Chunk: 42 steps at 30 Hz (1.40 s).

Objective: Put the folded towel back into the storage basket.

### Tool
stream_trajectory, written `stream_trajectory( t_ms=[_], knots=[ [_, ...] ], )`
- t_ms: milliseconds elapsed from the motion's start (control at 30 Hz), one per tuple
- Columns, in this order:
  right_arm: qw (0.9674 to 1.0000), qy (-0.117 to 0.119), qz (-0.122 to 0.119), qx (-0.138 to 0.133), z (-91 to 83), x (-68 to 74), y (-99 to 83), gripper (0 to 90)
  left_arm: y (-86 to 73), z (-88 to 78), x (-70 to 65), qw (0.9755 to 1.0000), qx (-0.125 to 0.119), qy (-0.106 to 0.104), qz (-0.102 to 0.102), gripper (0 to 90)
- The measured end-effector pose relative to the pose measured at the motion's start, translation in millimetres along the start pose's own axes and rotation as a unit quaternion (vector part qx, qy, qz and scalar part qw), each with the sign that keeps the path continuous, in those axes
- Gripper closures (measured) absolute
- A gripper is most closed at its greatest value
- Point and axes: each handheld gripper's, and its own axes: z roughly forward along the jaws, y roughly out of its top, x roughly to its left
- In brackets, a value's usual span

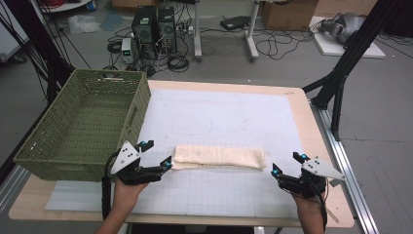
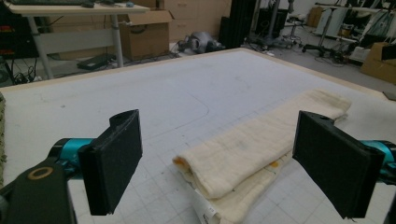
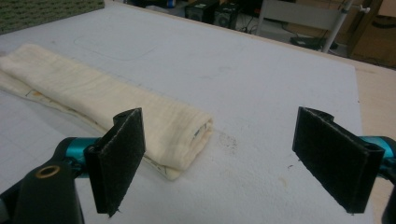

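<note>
Both tongs, left (image 1: pixel 157 154) and right (image 1: pixel 288 164), gape wide and empty at either end of the folded towel (image 1: pixel 219 157) on the counter (image 1: pixel 234 117).

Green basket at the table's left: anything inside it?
The basket looks empty: its woven floor and far walls show bare in the high view. The strip just behind its near wall is hidden.

Your table (image 1: pixel 319 131) had a pale wood top with a white gridded mat (image 1: pixel 234 117) over it. Behind it you had grey floor (image 1: pixel 380 112), two black PC towers (image 1: pixel 155 25) in tangled cables, white desk legs (image 1: pixel 252 34), cardboard boxes (image 1: pixel 287 13), and black frame struts (image 1: pixel 350 53) at right.
</note>
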Motion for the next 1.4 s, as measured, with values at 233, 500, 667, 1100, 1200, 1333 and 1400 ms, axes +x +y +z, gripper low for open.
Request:
stream_trajectory(
  t_ms=[233, 500, 667, 1100, 1200, 1333, 1400],
  knots=[
    [0.9999, 0.0, 0.013, -0.001, 0.7, -1.7, 0.1, 15.9, 1.0, -4.1, 0.8, 1.0, -0.005, 0.002, -0.003, 16.1],
    [0.9999, 0.003, 0.011, 0.002, 1.0, -1.6, 0.4, 15.9, 1.5, -5.1, 0.7, 1.0, -0.005, 0.003, -0.007, 16.2],
    [0.9999, 0.003, 0.012, 0.002, 1.7, -2.2, 0.2, 15.9, 1.5, -4.6, 0.5, 1.0, -0.006, 0.001, -0.006, 16.3],
    [1.0, 0.003, 0.006, 0.003, 2.6, 0.3, 0.3, 15.9, 3.2, -4.4, -0.6, 0.9998, -0.009, -0.01, -0.013, 16.4],
    [0.9999, 0.005, 0.008, 0.005, 3.2, 0.9, -0.1, 15.9, 6.2, -5.5, -0.6, 0.9998, -0.012, -0.011, -0.012, 16.4],
    [0.9999, 0.007, 0.009, 0.006, 4.2, 0.4, -0.4, 15.9, 9.8, -6.5, -1.3, 0.9999, -0.007, -0.012, -0.007, 16.7],
    [0.9999, 0.007, 0.009, 0.008, 4.5, 0.8, -0.5, 15.9, 10.8, -6.4, -1.9, 0.9999, -0.006, -0.015, -0.005, 16.7]
  ],
)
